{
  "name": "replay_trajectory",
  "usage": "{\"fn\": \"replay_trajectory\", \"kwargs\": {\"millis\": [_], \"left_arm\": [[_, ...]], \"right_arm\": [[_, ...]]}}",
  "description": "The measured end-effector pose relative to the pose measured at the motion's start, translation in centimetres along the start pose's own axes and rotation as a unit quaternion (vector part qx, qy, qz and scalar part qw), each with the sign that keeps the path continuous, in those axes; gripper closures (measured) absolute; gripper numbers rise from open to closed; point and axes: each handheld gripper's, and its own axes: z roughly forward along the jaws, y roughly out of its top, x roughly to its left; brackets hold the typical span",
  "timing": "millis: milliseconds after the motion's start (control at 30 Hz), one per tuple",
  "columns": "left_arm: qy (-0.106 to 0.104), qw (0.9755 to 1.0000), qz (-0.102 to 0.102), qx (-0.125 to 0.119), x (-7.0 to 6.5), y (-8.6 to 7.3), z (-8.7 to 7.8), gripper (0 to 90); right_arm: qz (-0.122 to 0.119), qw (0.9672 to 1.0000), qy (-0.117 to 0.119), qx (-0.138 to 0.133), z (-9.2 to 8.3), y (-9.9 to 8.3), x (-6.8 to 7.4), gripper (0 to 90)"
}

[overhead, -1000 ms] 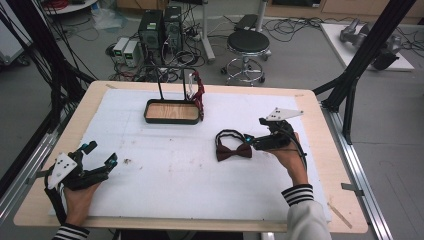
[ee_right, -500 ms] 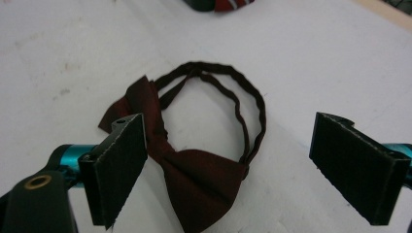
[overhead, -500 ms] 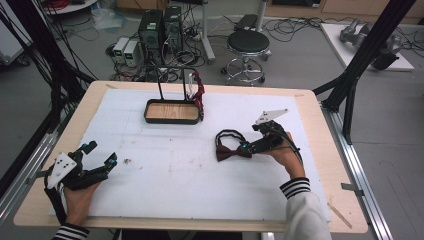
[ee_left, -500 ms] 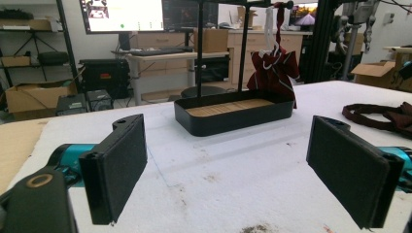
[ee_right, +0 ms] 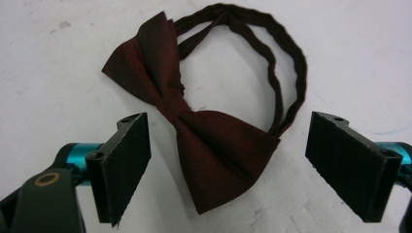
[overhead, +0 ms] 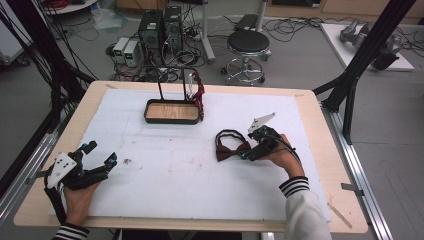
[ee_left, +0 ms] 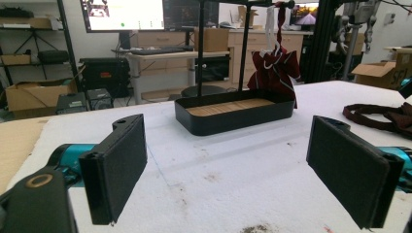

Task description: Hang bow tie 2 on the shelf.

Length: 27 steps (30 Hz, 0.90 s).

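Note:
A dark red bow tie (overhead: pixel 231 149) with a black strap loop (ee_right: pixel 286 73) lies flat on the white mat. My right gripper (overhead: pixel 246 155) hangs low over the bow tie's (ee_right: pixel 214 141) near wing. Its jaws have just been closing a little, with that wing between them. The pads (ee_right: pixel 121 165) still stand apart from the cloth, so it is open. My left gripper (overhead: pixel 101 154) rests at the mat's front left, open and holding nothing (ee_left: pixel 228 174). A second dark red bow tie (overhead: pixel 199 92) hangs on the black rack above the tray (overhead: pixel 171 120).
The black tray (ee_left: pixel 228 121) with a wooden floor stands at the back middle of the mat, two upright posts rising from it. Small dark specks (overhead: pixel 127 161) mark the mat near my left gripper. The table's wooden border (overhead: pixel 320 130) rings the mat.
My right gripper has sunk and slid left, from beside the bow tie to right over its near wing. The left hand has stayed put.

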Motion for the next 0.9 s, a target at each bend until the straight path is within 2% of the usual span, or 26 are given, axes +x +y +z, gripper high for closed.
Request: {"fn": "replay_trajectory", "kwargs": {"millis": [100,400,467,533,667,800,900], "left_arm": [[0.000,1.0000,0.000,0.000,0.0,0.0,0.0,15.1],[0.000,1.0000,0.000,0.000,0.0,0.0,0.0,15.1],[0.000,1.0000,0.000,0.001,0.0,0.0,0.0,15.1],[0.000,1.0000,0.000,0.001,0.0,0.0,0.0,15.1],[0.000,1.0000,0.000,0.001,0.0,0.0,0.0,15.1],[0.000,1.0000,0.002,0.001,0.0,0.0,0.0,15.1],[0.001,1.0000,0.003,0.001,0.0,0.0,0.0,15.1]], "right_arm": [[-0.012,0.9997,0.003,0.023,0.6,0.0,0.2,17.3],[-0.028,0.9984,0.005,0.049,1.5,0.0,0.4,21.5],[-0.038,0.9977,-0.001,0.056,1.5,0.1,0.4,30.6],[-0.041,0.9976,0.002,0.056,1.6,0.0,0.4,33.6],[-0.040,0.9973,0.014,0.059,1.6,0.0,0.5,43.2],[-0.049,0.9962,0.033,0.063,1.5,0.1,0.7,59.8],[-0.055,0.9953,0.043,0.067,1.5,0.2,0.8,68.9]]}}
